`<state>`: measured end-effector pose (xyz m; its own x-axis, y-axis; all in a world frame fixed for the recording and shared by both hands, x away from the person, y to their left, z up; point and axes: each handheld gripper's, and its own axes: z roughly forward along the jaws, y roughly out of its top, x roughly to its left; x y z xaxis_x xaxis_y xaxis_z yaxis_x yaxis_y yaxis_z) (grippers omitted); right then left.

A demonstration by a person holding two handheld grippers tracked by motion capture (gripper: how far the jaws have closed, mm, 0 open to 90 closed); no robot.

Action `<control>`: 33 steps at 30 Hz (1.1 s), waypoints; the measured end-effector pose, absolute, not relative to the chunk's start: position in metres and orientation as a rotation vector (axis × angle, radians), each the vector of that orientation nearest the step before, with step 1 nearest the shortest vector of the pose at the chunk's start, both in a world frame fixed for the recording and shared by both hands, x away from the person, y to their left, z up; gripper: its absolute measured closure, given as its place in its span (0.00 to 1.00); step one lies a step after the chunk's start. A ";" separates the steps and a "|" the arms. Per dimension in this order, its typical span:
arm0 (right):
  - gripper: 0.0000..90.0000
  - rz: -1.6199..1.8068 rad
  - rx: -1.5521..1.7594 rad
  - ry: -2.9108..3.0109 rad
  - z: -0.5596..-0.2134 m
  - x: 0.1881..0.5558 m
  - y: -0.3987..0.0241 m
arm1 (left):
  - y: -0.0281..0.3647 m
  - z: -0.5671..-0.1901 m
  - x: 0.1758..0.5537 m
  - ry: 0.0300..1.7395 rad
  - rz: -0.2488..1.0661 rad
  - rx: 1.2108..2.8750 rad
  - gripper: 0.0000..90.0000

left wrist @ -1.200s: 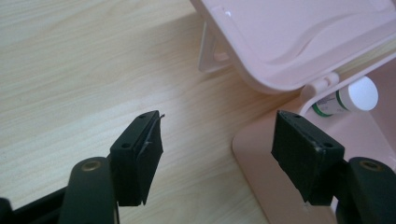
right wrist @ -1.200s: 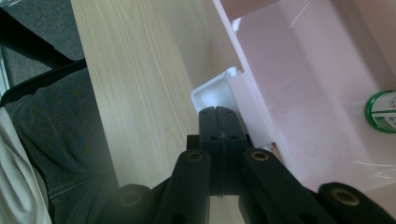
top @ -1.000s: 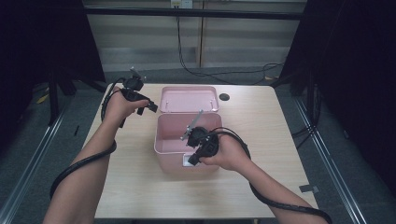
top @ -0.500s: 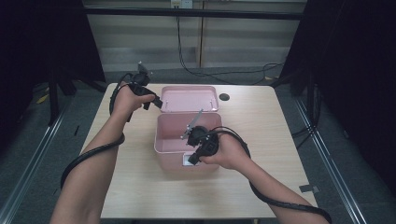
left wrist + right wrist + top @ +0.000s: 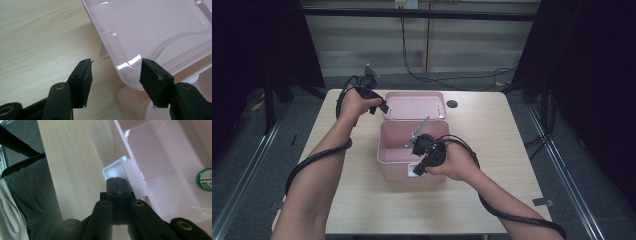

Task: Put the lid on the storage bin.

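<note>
Two grippers share the job: your right gripper [image 5: 117, 185], jaws clenched, steadies the pink box [image 5: 398, 136] at its front wall, while your left gripper [image 5: 116, 75] has been narrowing, still ungripped, around the lid [image 5: 155, 32] corner near the table [image 5: 492, 200]'s far edge.

You worked at a light wooden table [image 5: 492, 150] with a small dark round hole [image 5: 452, 104] near its far edge. Grey floor [image 5: 242, 165] lay around it, with metal rails [image 5: 247, 160] along both sides. Behind stood a pale panelled wall [image 5: 462, 45], black cables [image 5: 452, 80] trailing below it, and dark curtains [image 5: 592, 75] hung at either side.
</note>
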<state>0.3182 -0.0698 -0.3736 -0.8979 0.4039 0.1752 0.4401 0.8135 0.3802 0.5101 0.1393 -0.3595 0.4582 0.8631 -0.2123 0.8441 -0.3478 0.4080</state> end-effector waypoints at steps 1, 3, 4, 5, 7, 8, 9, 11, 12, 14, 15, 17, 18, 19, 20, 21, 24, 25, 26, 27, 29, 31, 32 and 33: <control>1.00 -0.643 -0.675 -2.907 -0.374 0.318 -0.070 | 0.138 -0.360 0.511 1.426 0.054 2.253 0.48; 1.00 -0.644 -0.681 -2.906 -0.374 0.319 -0.070 | 0.137 -0.360 0.513 1.416 0.062 2.256 0.48; 1.00 -0.640 -0.684 -2.906 -0.373 0.318 -0.070 | 0.136 -0.360 0.513 1.426 0.057 2.248 0.48; 1.00 -0.632 -0.693 -2.905 -0.373 0.318 -0.069 | 0.136 -0.360 0.514 1.417 0.062 2.255 0.48; 1.00 -0.632 -0.690 -2.908 -0.373 0.318 -0.069 | 0.135 -0.360 0.516 1.414 0.056 2.263 0.48; 1.00 -0.637 -0.689 -2.906 -0.373 0.318 -0.069 | 0.133 -0.360 0.516 1.423 0.066 2.254 0.48; 1.00 -0.643 -0.680 -2.907 -0.374 0.319 -0.070 | 0.133 -0.360 0.517 1.424 0.060 2.258 0.48; 1.00 -0.645 -0.677 -2.909 -0.374 0.319 -0.070 | 0.132 -0.361 0.519 1.433 0.062 2.248 0.48; 1.00 -0.645 -0.685 -2.908 -0.374 0.318 -0.070 | 0.132 -0.362 0.521 1.429 0.066 2.257 0.49; 1.00 -0.636 -0.691 -2.906 -0.373 0.319 -0.069 | 0.131 -0.362 0.523 1.432 0.062 2.258 0.49; 1.00 -0.633 -0.698 -2.903 -0.373 0.319 -0.069 | 0.130 -0.363 0.523 1.441 0.060 2.246 0.49; 1.00 -0.635 -0.697 -2.900 -0.373 0.319 -0.069 | 0.129 -0.364 0.525 1.443 0.057 2.249 0.50; 1.00 -0.638 -0.694 -2.901 -0.373 0.320 -0.069 | 0.129 -0.364 0.527 1.440 0.058 2.249 0.50; 1.00 -0.640 -0.689 -2.901 -0.374 0.320 -0.069 | 0.128 -0.365 0.528 1.444 0.064 2.252 0.51; 1.00 -0.640 -0.689 -2.901 -0.374 0.320 -0.069 | 0.128 -0.365 0.529 1.446 0.059 2.252 0.51; 1.00 -0.641 -0.693 -2.900 -0.374 0.320 -0.069 | 0.128 -0.365 0.531 1.450 0.065 2.250 0.51; 1.00 -0.641 -0.695 -2.894 -0.374 0.321 -0.069 | 0.126 -0.367 0.535 1.462 0.066 2.244 0.52; 1.00 -0.641 -0.686 -2.895 -0.374 0.321 -0.069 | 0.126 -0.368 0.536 1.465 0.066 2.242 0.52; 1.00 -0.643 -0.683 -2.893 -0.374 0.321 -0.070 | 0.126 -0.369 0.538 1.464 0.070 2.245 0.53; 1.00 -0.650 -0.676 -2.895 -0.374 0.322 -0.070 | 0.125 -0.369 0.539 1.468 0.075 2.240 0.53; 1.00 -0.655 -0.675 -2.894 -0.374 0.322 -0.070 | 0.124 -0.370 0.543 1.478 0.083 2.243 0.54; 1.00 -0.655 -0.679 -2.889 -0.374 0.323 -0.069 | 0.123 -0.372 0.546 1.495 0.084 2.239 0.56; 1.00 -0.657 -0.675 -2.889 -0.374 0.323 -0.070 | 0.122 -0.373 0.547 1.502 0.083 2.239 0.56; 1.00 -0.658 -0.672 -2.887 -0.374 0.324 -0.070 | 0.122 -0.374 0.549 1.505 0.089 2.236 0.56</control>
